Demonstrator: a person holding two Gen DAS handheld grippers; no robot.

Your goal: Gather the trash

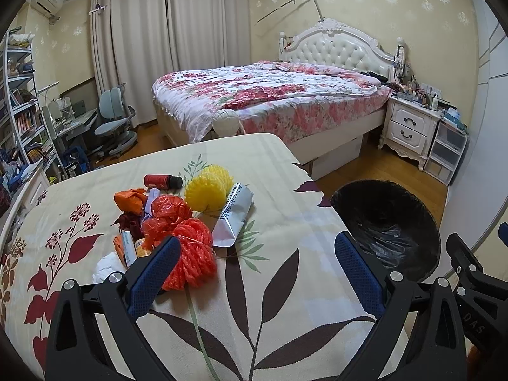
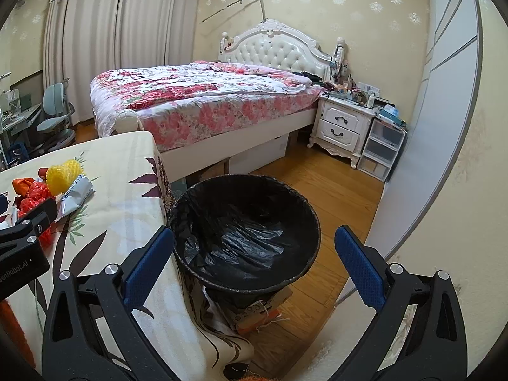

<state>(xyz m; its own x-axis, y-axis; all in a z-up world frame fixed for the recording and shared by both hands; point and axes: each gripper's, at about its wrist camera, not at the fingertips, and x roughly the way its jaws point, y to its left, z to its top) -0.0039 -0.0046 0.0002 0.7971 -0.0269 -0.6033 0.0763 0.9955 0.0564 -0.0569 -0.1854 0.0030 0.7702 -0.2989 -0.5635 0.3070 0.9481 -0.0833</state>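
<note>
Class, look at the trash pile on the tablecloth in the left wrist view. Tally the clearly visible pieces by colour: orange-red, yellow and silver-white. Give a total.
Orange-red plastic bags and netting: 3
Yellow foam net: 1
Silver-white wrapper: 1
Total: 5

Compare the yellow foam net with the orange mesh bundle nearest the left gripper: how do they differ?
The yellow foam net is pale yellow with a thick, puffy weave; the orange mesh bundle is bright orange and more finely, tightly crumpled. The yellow net lies farther back by the silver wrapper; the orange bundle touches the left gripper's finger. Both lie loose on the tablecloth, uncollected.
</note>
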